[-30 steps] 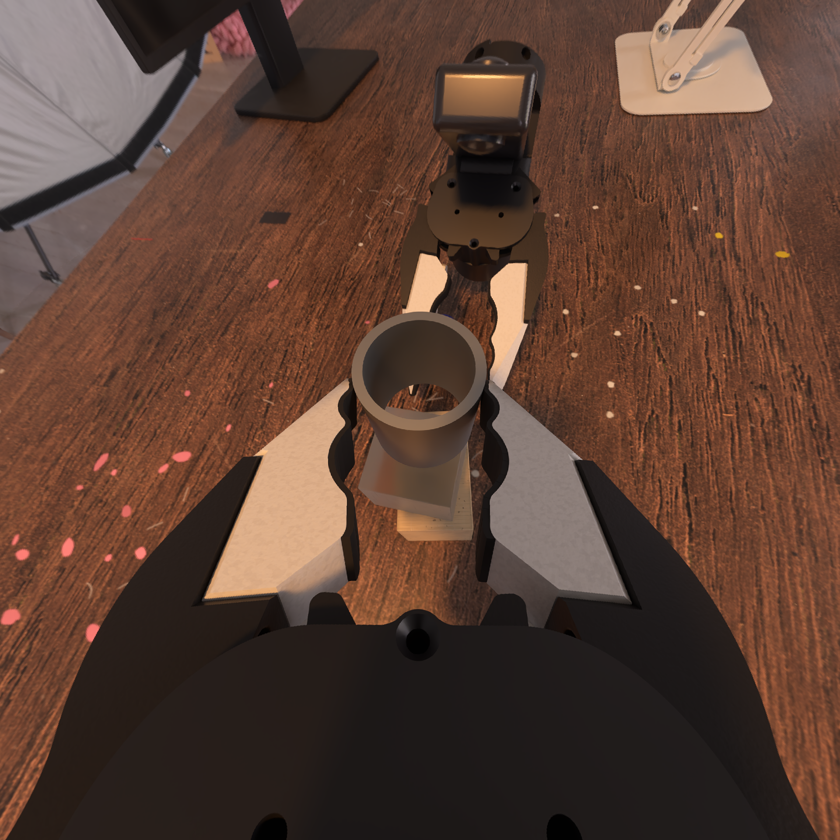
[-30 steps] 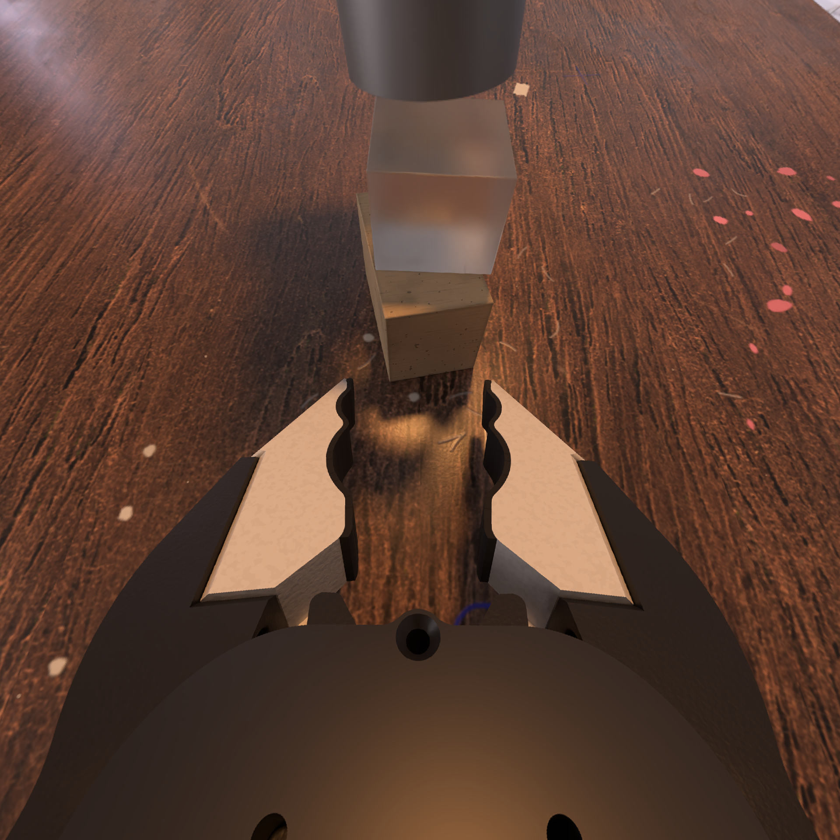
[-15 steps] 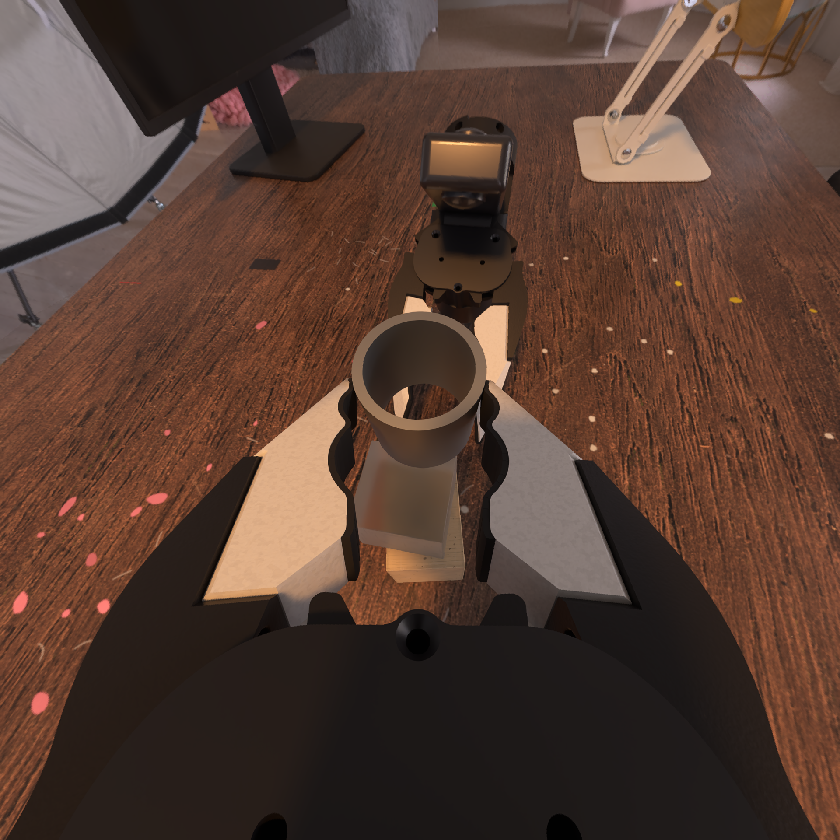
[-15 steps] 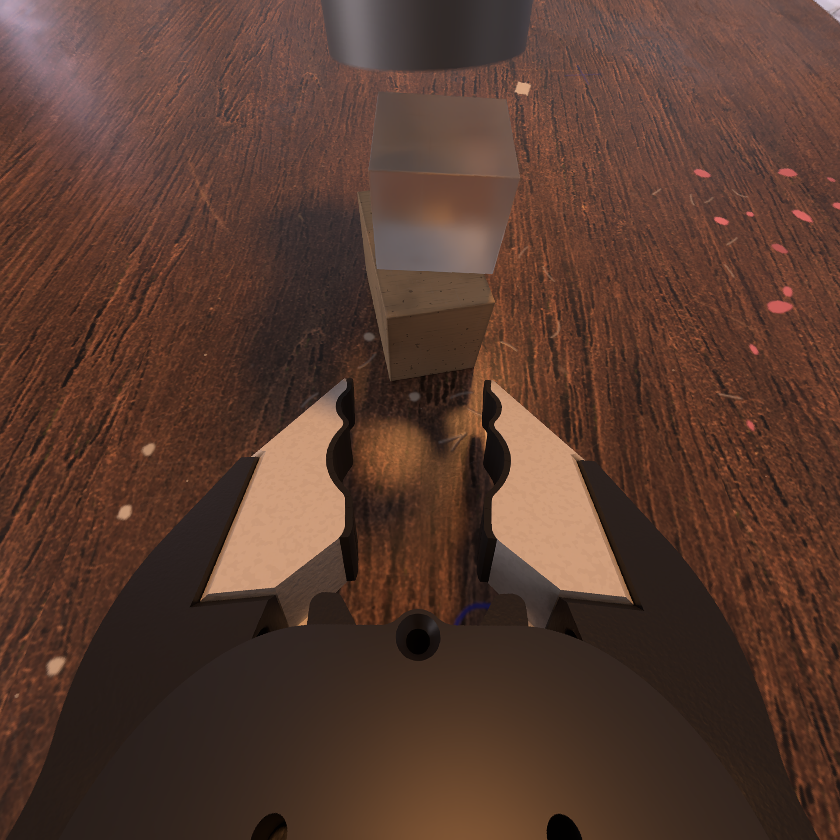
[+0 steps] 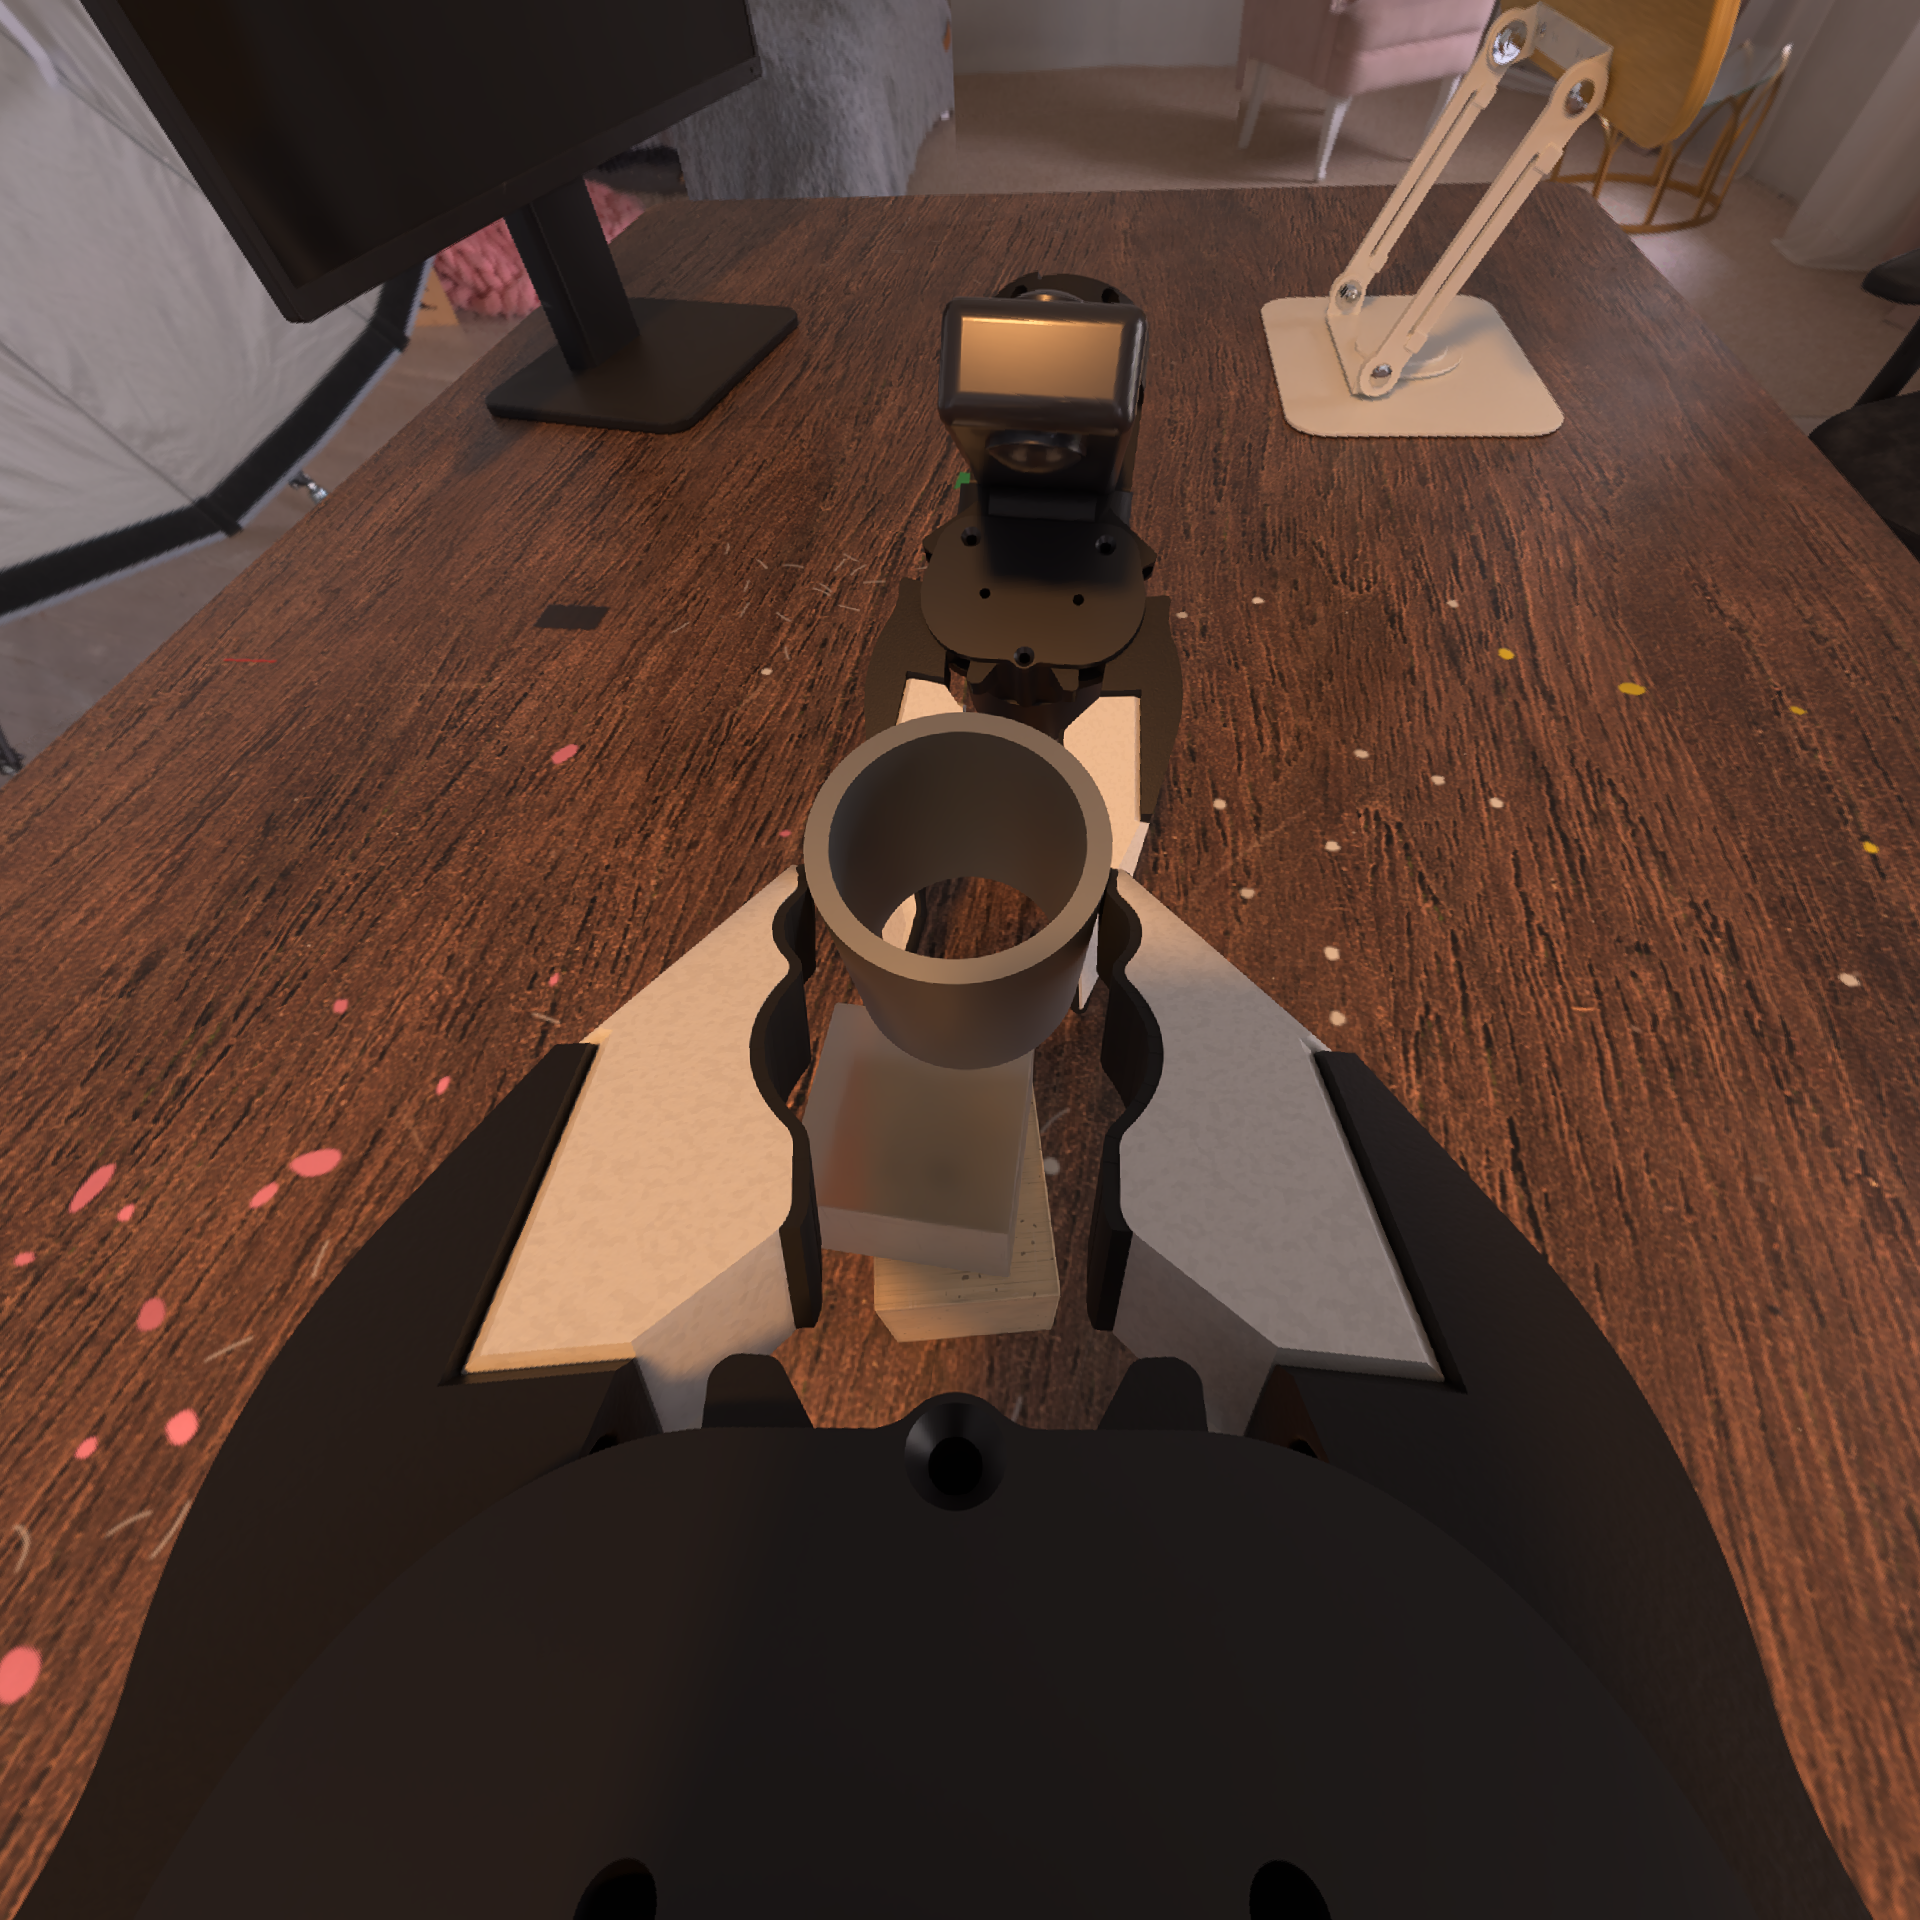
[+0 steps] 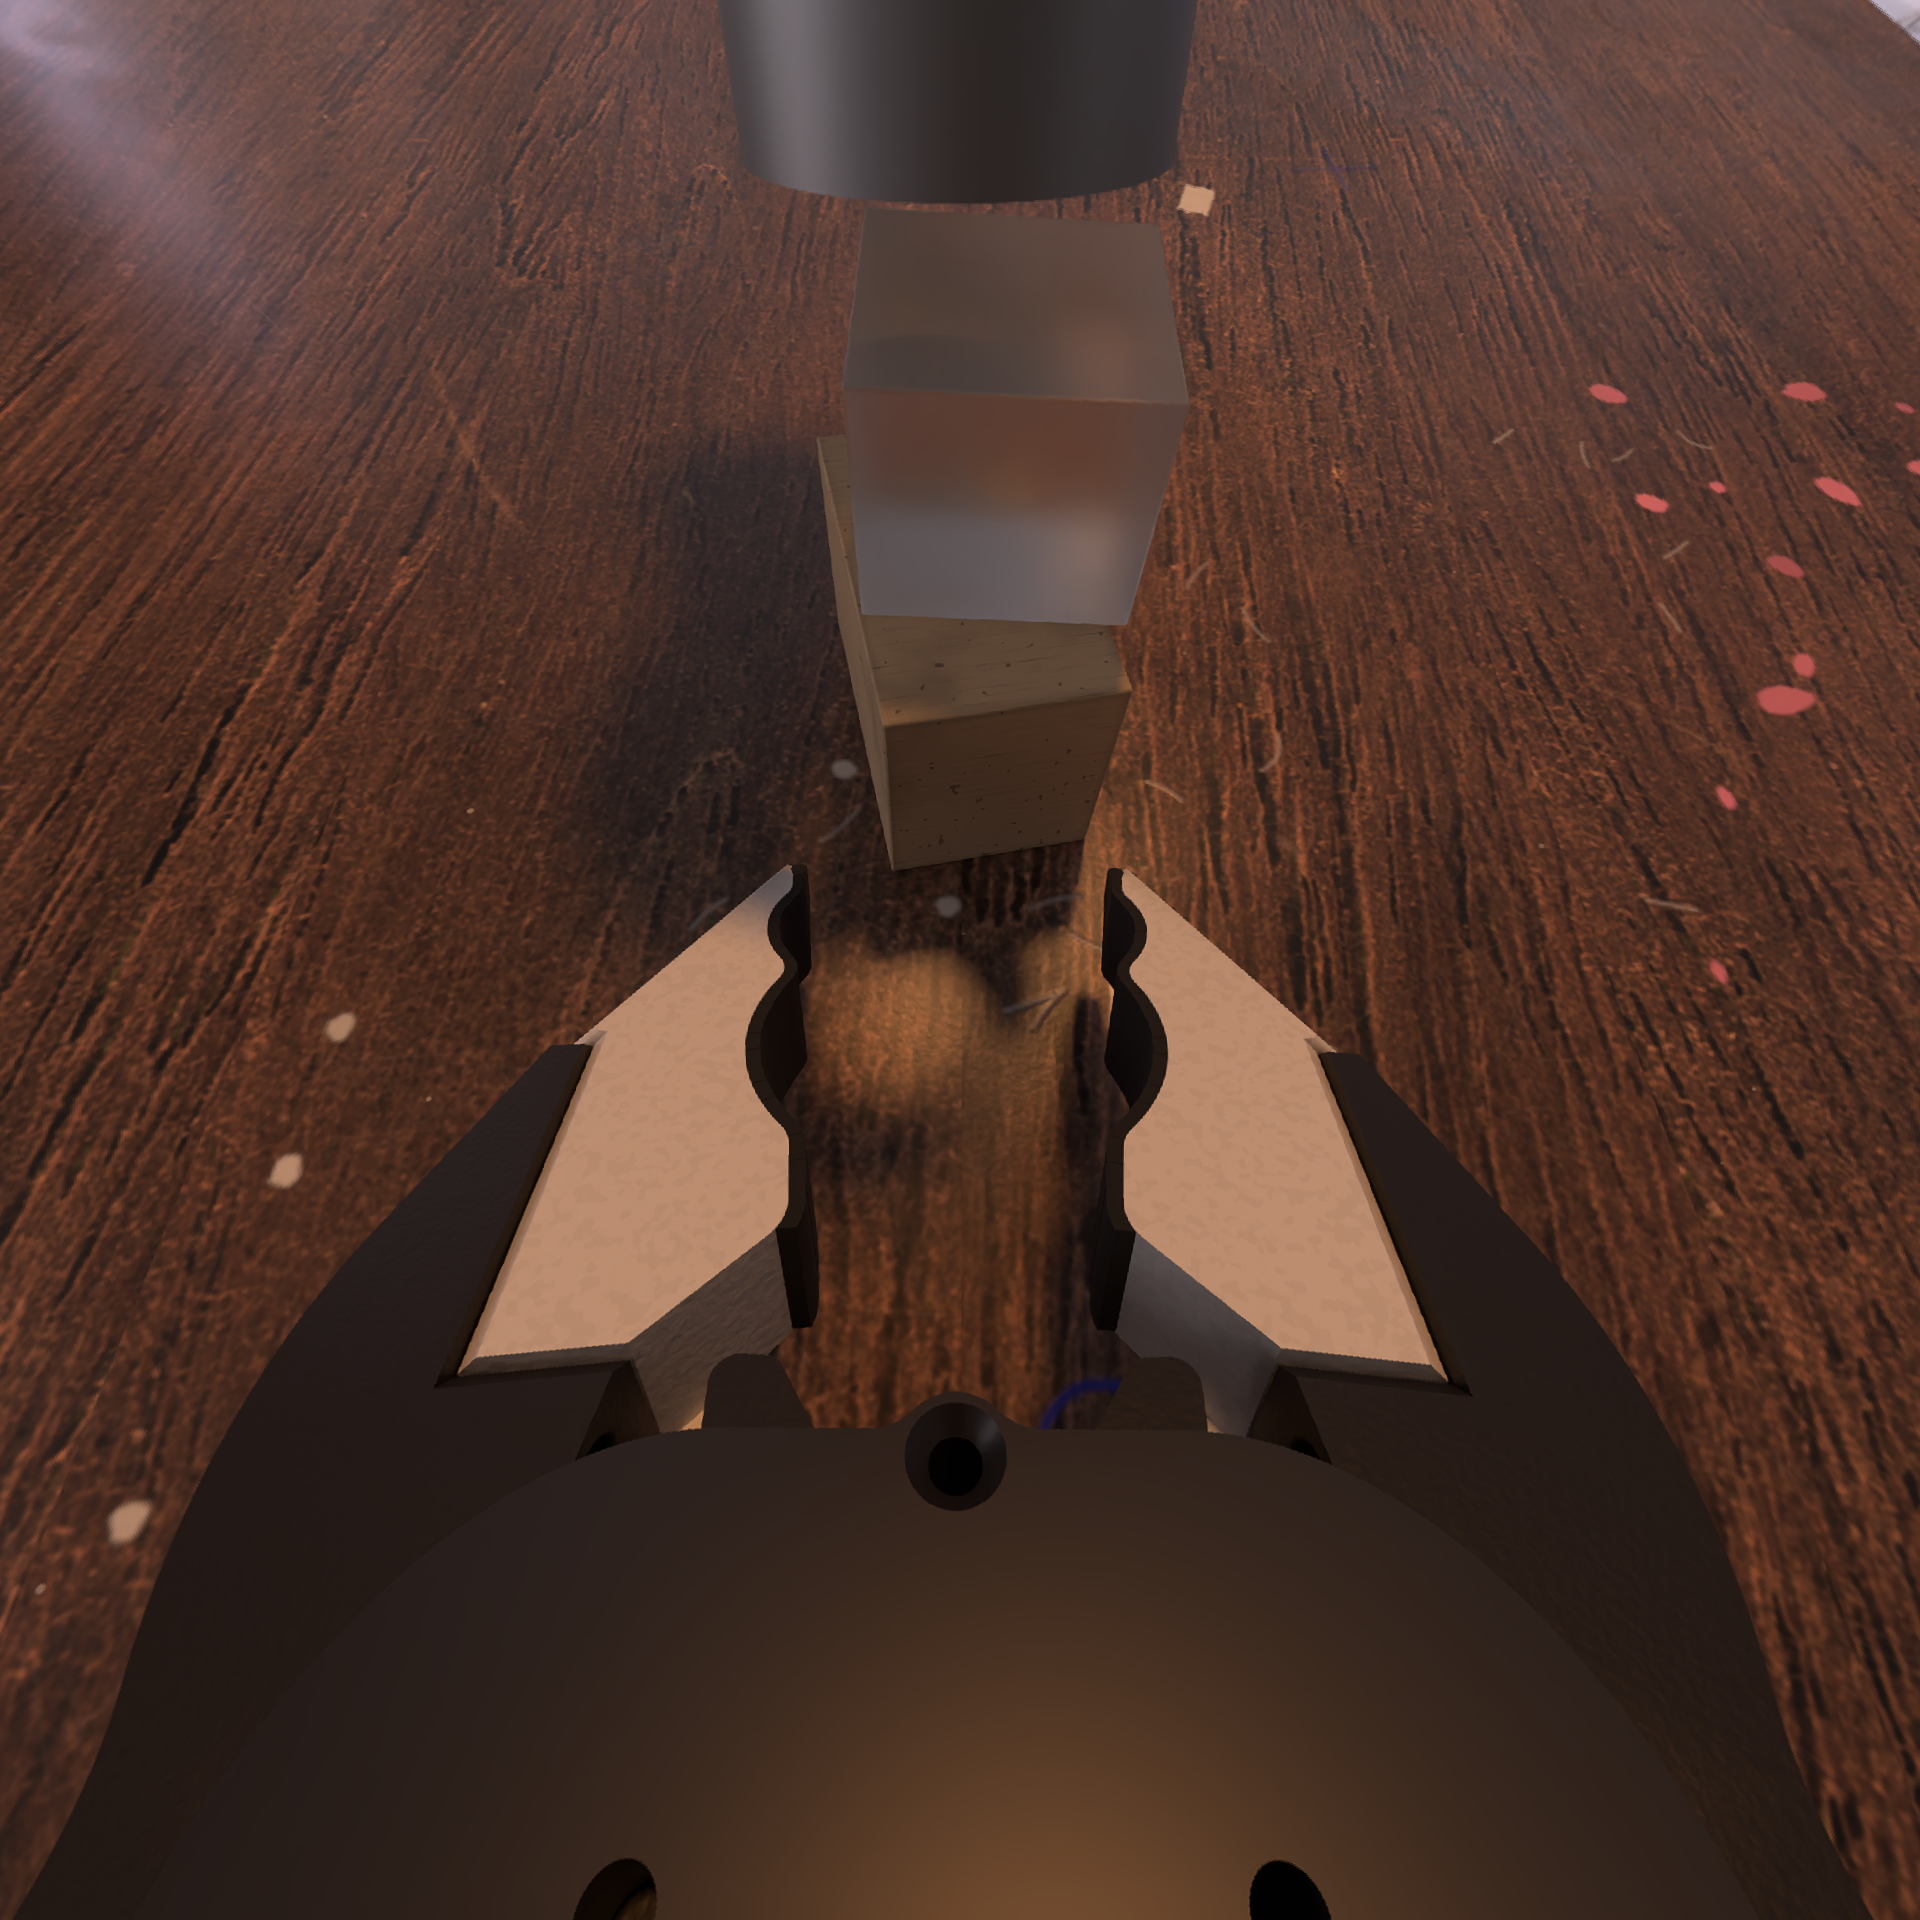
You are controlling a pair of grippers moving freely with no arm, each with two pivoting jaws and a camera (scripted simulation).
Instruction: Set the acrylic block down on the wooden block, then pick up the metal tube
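My left gripper (image 5: 956, 894) is shut on the grey metal tube (image 5: 956, 997), which is upright with its open end up. It hangs just above the frosted acrylic block (image 5: 914, 1153). That block rests, slightly turned, on the wooden block (image 5: 966, 1299). In the right wrist view the acrylic block (image 6: 1008, 468) sits on the wooden block (image 6: 997, 769), and the tube's lower end (image 6: 956, 94) hovers over them with a small gap. My right gripper (image 6: 956, 904) is open and empty, low over the table just short of the wooden block. Its dark body (image 5: 1029, 603) faces me beyond the tube.
A black monitor on a stand (image 5: 644, 364) is at the far left and a cream lamp base (image 5: 1413, 364) at the far right. The brown wooden table (image 5: 1558, 1039) has pink and pale specks. Its left edge (image 5: 260, 582) drops to the floor.
My left gripper has risen and pitched up with the tube, so more of the far table shows and a small gap has opened above the acrylic block. The right gripper has not moved.
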